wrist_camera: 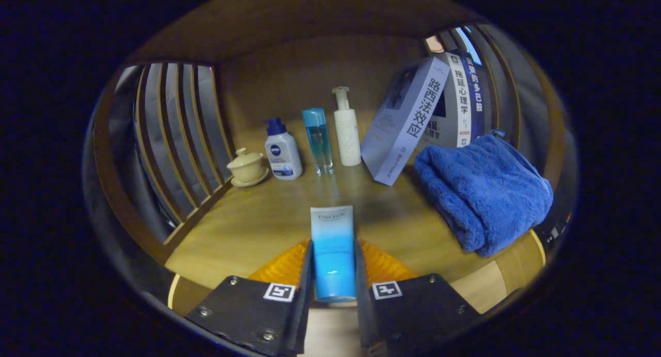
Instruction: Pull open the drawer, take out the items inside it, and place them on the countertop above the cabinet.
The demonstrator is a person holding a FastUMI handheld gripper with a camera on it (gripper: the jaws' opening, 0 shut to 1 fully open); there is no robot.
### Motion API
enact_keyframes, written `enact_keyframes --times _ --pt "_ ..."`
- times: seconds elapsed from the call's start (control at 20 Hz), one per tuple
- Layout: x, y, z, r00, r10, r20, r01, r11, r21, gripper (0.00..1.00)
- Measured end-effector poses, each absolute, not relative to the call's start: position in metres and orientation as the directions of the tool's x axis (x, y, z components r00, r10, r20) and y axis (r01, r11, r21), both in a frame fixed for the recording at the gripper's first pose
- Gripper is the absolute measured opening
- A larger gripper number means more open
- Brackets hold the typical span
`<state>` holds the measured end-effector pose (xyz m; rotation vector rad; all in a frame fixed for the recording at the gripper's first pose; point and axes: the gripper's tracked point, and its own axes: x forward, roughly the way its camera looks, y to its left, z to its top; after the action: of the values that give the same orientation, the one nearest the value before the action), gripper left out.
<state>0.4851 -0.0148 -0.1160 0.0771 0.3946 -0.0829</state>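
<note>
My gripper (333, 266) is shut on a blue and white tube (333, 248), which points forward between the two fingers with its flat sealed end away from me. The tube hangs just above the near part of the wooden countertop (258, 222). Both fingers (305, 274) press on the tube's sides. Its cap end sits low between the fingers.
Further back on the countertop stand a cream lidded cup on a saucer (247, 167), a white bottle with a dark blue cap (282, 151), a slim clear blue bottle (317, 140) and a white pump bottle (346, 129). Leaning books (408, 122) and a folded blue towel (480, 189) lie right. Wooden slats (181, 124) close the left side.
</note>
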Motion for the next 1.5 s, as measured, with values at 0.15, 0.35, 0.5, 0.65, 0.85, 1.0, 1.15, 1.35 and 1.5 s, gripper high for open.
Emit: enact_keyframes --times 0.15,0.35,0.5,0.65,0.85,1.0,1.15,1.35,1.5 --pt "0.495 -0.011 -0.115 0.926 -0.064 -0.372 0.095 0.993 0.064 0.43" --pt "0.498 -0.017 -0.109 0.935 -0.105 -0.338 0.122 0.992 0.030 0.66" --pt "0.478 -0.026 -0.095 0.937 -0.130 -0.325 0.130 0.991 -0.021 0.92" --pt "0.454 -0.023 -0.077 0.946 -0.112 -0.305 0.106 0.994 -0.036 1.00" --pt "0.414 -0.020 -0.053 0.959 -0.089 -0.271 0.071 0.995 -0.074 1.00" --pt "0.378 -0.009 -0.036 0.971 -0.054 -0.231 0.031 0.994 -0.105 1.00" --pt "0.342 -0.004 -0.018 0.980 -0.033 -0.194 0.009 0.992 -0.125 1.00" --pt "0.300 0.018 0.003 0.987 0.016 -0.161 -0.033 0.994 -0.104 1.00" --pt "0.266 0.017 0.024 0.993 0.007 -0.115 -0.019 0.994 -0.109 1.00"
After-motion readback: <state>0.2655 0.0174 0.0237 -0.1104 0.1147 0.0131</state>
